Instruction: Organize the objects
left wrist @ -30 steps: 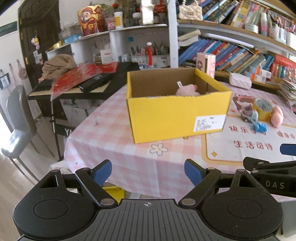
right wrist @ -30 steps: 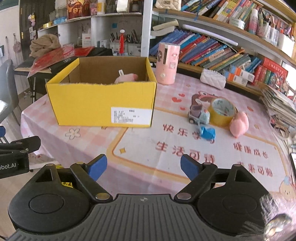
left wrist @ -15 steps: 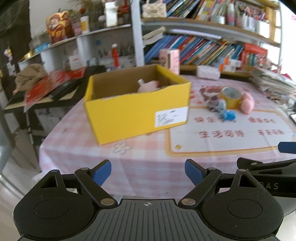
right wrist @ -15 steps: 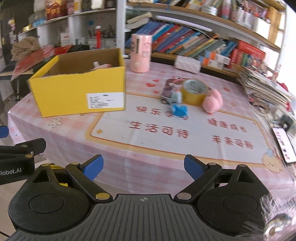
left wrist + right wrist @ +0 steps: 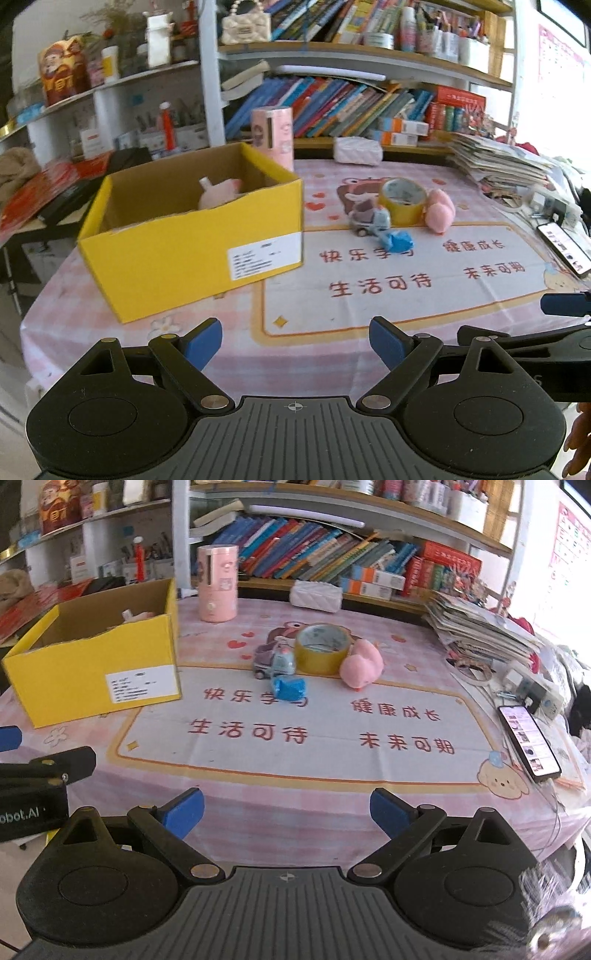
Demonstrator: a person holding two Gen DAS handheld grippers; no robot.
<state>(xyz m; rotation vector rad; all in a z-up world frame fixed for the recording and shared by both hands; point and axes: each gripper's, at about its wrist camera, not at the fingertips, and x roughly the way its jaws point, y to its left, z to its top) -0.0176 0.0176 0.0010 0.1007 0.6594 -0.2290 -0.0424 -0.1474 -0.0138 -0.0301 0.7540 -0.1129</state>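
yellow cardboard box (image 5: pixel 192 254) | round glossy tape roll (image 5: pixel 322 648) | pink plush toy (image 5: pixel 361 664)

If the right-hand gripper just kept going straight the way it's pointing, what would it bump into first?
Probably the bare tablecloth, short of the toys. The right gripper is open and empty, aimed down at the printed mat. The blue toy lies farther along that line, though depth is hard to judge.

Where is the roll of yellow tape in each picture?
Left wrist view: the tape roll sits right of centre, in the upper half, touching the pink plush toy.
Right wrist view: the tape roll sits just above centre.
Shared landmark: the yellow box, left of the tape in both.
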